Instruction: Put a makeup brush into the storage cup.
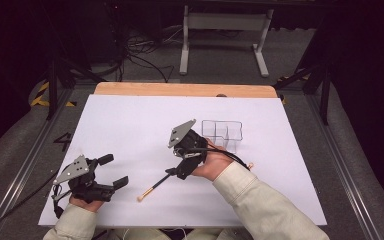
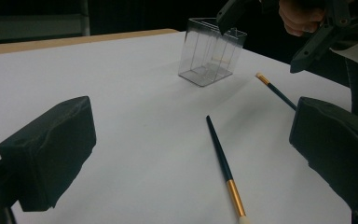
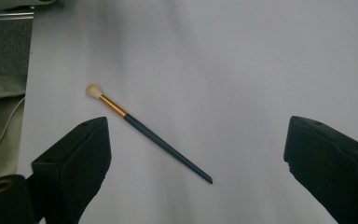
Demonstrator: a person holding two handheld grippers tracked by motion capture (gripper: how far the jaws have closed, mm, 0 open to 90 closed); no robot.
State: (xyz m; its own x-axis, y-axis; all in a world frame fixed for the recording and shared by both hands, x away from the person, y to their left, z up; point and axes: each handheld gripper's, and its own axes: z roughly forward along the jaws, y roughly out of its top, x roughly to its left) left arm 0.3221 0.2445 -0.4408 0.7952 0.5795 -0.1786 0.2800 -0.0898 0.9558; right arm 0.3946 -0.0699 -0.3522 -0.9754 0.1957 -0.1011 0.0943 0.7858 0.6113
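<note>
A slim dark-handled brush (image 1: pixel 153 189) with a gold band and pale tip lies on the white table, also seen as the brush (image 3: pixel 149 133) and the brush (image 2: pixel 223 163). My right gripper (image 1: pixel 176 173) hovers just over its handle end, jaws open wide with the brush on the table below them (image 3: pixel 198 144), untouched. A second brush (image 2: pixel 275 91) lies farther right, its tip (image 1: pixel 250 165) peeking out behind the right sleeve. My left gripper (image 1: pixel 113 171) rests at the lower left, open and empty (image 2: pixel 191 135).
A clear plastic compartment box (image 1: pixel 222 134) stands upright right of centre, the box (image 2: pixel 209 51) just behind the right hand. The white table top (image 1: pixel 130 120) ends at a wooden strip at the back. Cables and a stand sit on the floor beyond.
</note>
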